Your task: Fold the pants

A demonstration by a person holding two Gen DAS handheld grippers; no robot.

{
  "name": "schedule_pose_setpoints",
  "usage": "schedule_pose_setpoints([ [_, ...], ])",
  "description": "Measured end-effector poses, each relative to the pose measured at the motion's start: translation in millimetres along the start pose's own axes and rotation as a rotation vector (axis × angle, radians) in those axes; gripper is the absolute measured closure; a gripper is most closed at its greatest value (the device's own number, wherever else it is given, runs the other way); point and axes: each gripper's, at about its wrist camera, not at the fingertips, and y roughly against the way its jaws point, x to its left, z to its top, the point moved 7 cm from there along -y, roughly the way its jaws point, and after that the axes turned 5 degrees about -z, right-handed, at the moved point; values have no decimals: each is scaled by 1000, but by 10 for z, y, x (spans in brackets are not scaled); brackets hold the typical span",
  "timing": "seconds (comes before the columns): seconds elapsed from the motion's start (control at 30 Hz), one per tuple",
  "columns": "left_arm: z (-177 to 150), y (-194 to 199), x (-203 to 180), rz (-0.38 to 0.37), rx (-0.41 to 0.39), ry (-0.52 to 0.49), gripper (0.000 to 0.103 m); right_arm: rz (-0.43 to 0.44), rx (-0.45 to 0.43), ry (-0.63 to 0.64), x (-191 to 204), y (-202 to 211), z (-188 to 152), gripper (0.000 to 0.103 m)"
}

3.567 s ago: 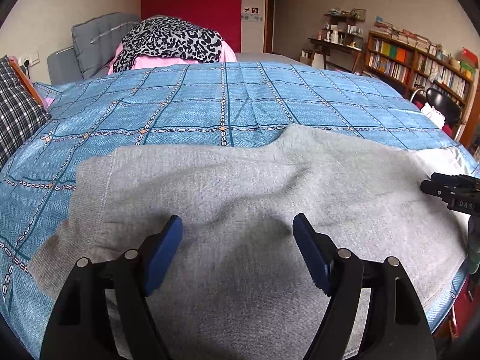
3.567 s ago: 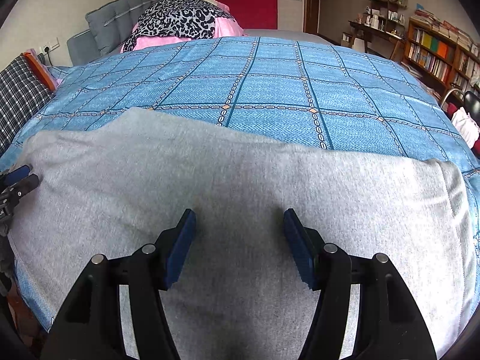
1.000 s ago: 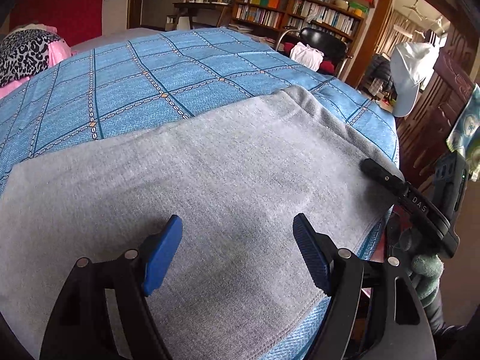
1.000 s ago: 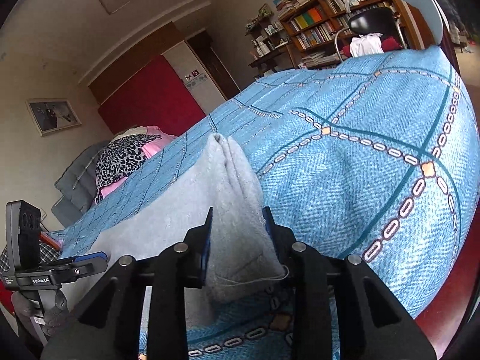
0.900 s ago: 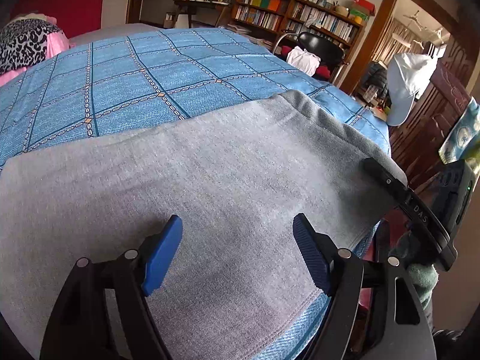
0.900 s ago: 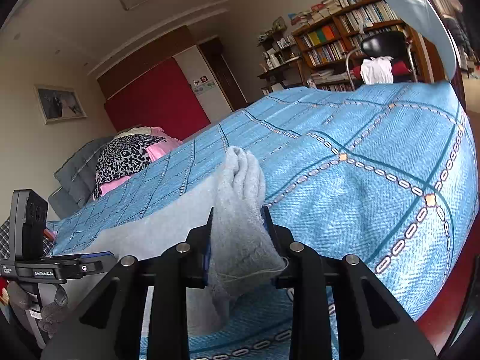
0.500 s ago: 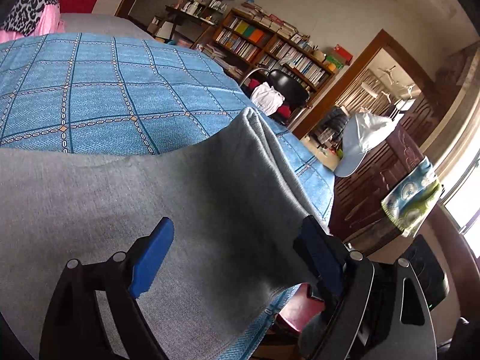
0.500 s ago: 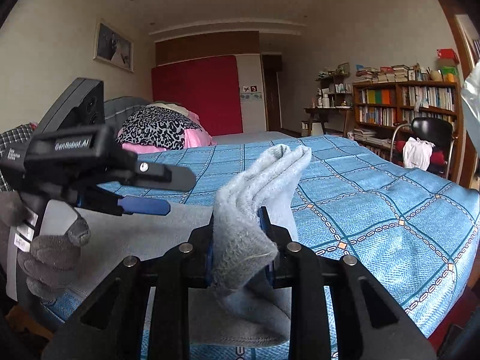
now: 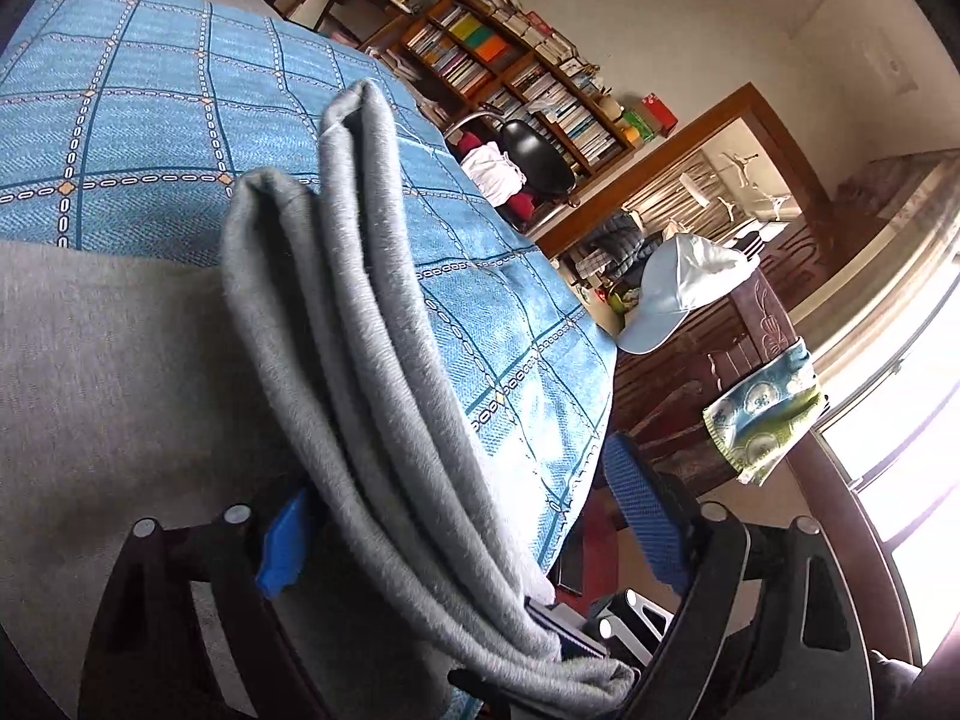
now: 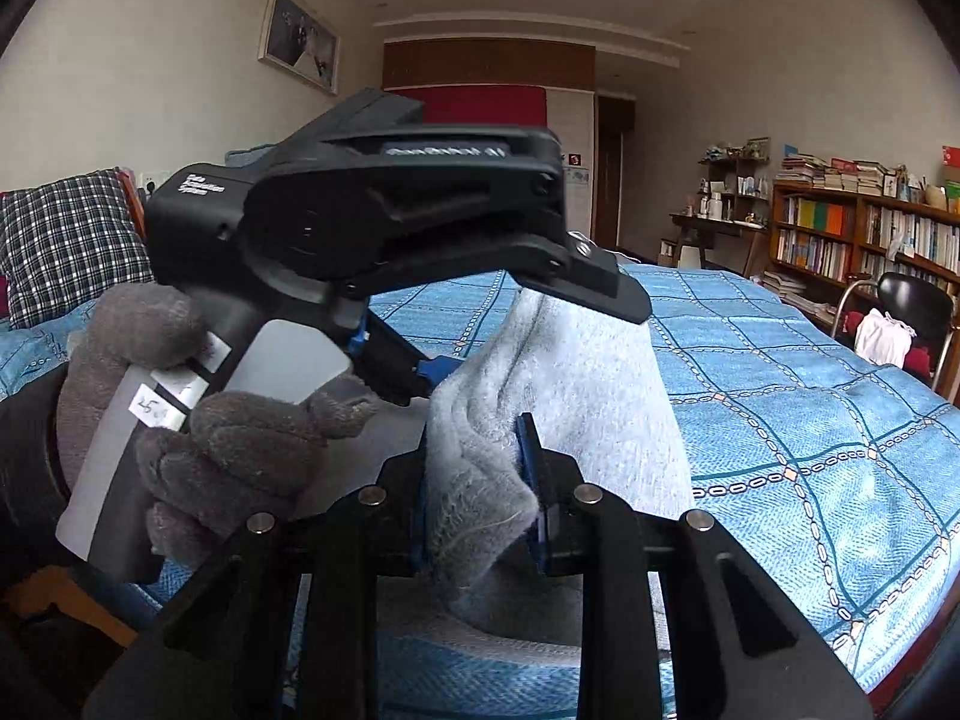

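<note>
The main risk is that the bunched end of the grey pants (image 10: 558, 396) slips or splays apart as it passes between the two tools; the right hand-held gripper (image 10: 480, 480) pinches several thick layers at once, and such a stack could shear so that one layer slides out and the fold goes crooked. A second risk, as a judgement, is a mistimed handover: the left hand-held gripper (image 9: 462, 528) is closing with the lifted fold between its fingers, and if it bites only the outer layers the inner ones would sag back onto the bed (image 9: 150, 120). The two tools are also very close, so a knock between them could jog the cloth.

The right hand-held gripper is clenched on the pants, its blue pads (image 10: 528, 450) narrow and pressing the fluffy bundle from both sides, raised above the bed. The left hand-held gripper stands fairly wide and is drawing in; one pad lies against the fold, the other is well clear of it, so it does not yet grasp. The gloved hand (image 10: 198, 420) carrying it sits just beside the bundle. The rest of the pants lies flat on the bed's near side.
</note>
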Motion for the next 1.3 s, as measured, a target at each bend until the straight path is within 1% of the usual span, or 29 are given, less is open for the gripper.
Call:
schedule_pose_setpoints([
  [0.03, 0, 4, 47, 7, 3, 10, 35, 9, 3, 7, 34, 3, -6, 78],
  [0.07, -3, 28, 101, 15, 1, 24, 50, 12, 5, 14, 80, -8, -9, 78],
  [0.1, -3, 69, 154, 25, -6, 34, 68, 11, 6, 21, 121, -17, -8, 78],
  [0.13, 5, 120, 205, 42, -16, 38, 74, 13, 5, 23, 153, -26, 0, 78],
  [0.2, 6, 243, 254, 53, -40, 29, 82, 31, 5, 19, 223, -34, 24, 78],
  [0.4, 5, 651, 262, 135, -109, -64, 83, 89, -14, 55, 547, -97, 144, 78],
  [0.53, -10, 960, 425, 164, -145, -50, 83, 134, -11, 70, 755, -228, 204, 78],
  [0.67, -64, 1221, 614, 202, -173, -30, 83, 187, 10, 88, 1004, -354, 224, 78],
  [0.8, -136, 1433, 823, 243, -190, -9, 83, 222, 44, 112, 1234, -453, 174, 78],
  [0.93, -215, 1562, 989, 251, -195, 25, 83, 243, 79, 124, 1325, -523, 155, 78],
  [1.03, -256, 1639, 1025, 263, -203, 29, 83, 261, 89, 133, 1385, -548, 158, 78],
  [1.2, -329, 1679, 1089, 346, -200, 8, 83, 280, 126, 131, 1404, -641, 116, 77],
  [1.3, -369, 1666, 1148, 366, -190, 22, 83, 291, 144, 130, 1398, -649, 75, 76],
])
